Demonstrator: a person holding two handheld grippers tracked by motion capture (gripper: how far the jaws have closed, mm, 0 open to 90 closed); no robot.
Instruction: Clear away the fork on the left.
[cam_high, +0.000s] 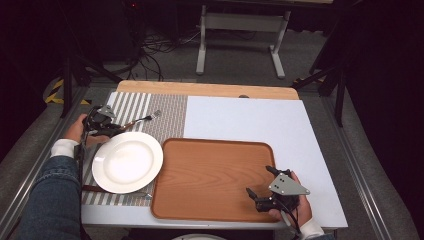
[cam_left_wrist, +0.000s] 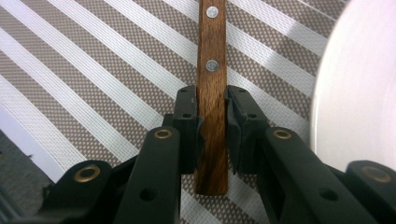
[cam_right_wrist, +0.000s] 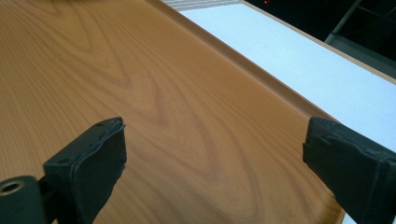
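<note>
A fork with a riveted wooden handle (cam_left_wrist: 211, 70) lies over the striped placemat (cam_left_wrist: 93, 70), its metal tines (cam_high: 155, 114) pointing toward the table's far side. My left gripper (cam_left_wrist: 211, 100) is shut on the near end of that handle, seen at the left of the high view (cam_high: 116, 128). A white plate (cam_high: 127, 161) sits on the placemat just right of that gripper. My right gripper (cam_high: 259, 180) hangs open over the front right part of the wooden tray (cam_high: 210, 165), with nothing between its jaws (cam_right_wrist: 215, 140). I cannot tell if the fork is lifted.
A second wooden-handled utensil (cam_high: 91, 188) lies partly under the plate's near edge. The tray's right rim (cam_right_wrist: 261, 79) borders a white table surface (cam_high: 250, 117). Beyond the table stand a bench frame (cam_high: 240, 30) and floor cables.
</note>
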